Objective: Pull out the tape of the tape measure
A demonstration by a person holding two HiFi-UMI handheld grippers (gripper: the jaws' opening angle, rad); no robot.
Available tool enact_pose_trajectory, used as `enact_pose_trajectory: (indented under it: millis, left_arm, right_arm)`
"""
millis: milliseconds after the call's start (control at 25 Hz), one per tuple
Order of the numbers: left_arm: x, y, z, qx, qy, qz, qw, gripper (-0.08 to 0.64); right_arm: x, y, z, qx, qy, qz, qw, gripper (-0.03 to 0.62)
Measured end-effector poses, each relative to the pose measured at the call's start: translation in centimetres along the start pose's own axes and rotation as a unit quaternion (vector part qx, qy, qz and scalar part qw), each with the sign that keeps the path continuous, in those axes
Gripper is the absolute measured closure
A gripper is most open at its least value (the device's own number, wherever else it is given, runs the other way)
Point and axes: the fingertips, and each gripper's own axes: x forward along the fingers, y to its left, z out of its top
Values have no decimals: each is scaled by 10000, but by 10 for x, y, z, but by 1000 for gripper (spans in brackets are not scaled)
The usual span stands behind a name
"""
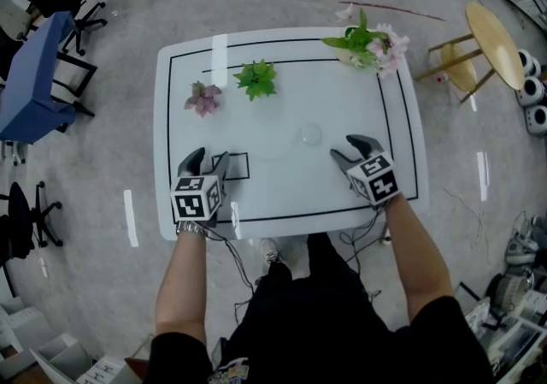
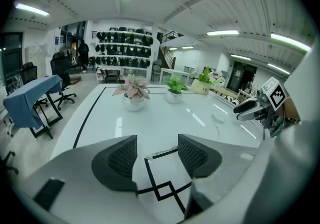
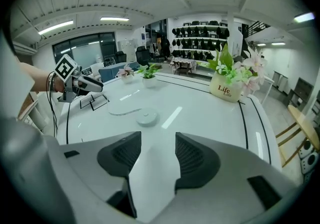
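Left hand-held gripper spread, empty, above black taped square on white desk. Right hand-held gripper spread, empty. Small round white tape measure ahead of right one, between both, within reach; short tape curls toward left one.

White table, black line border: pink plant, green plant, flower pot, white tape measure mid-table
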Motion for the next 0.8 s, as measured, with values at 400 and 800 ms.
enact_pose_trajectory:
  millis: [400, 800]
  left_arm:
    - [-55, -16, 55, 265, -840, -103, 9961, 318]
    - [-146, -39, 106, 524, -1856, -203, 9810, 318]
  right_arm:
    - [-34, 23, 52, -63, -685, -86, 9976, 379]
    - [-102, 61, 114, 10, -1800, -163, 9835, 387]
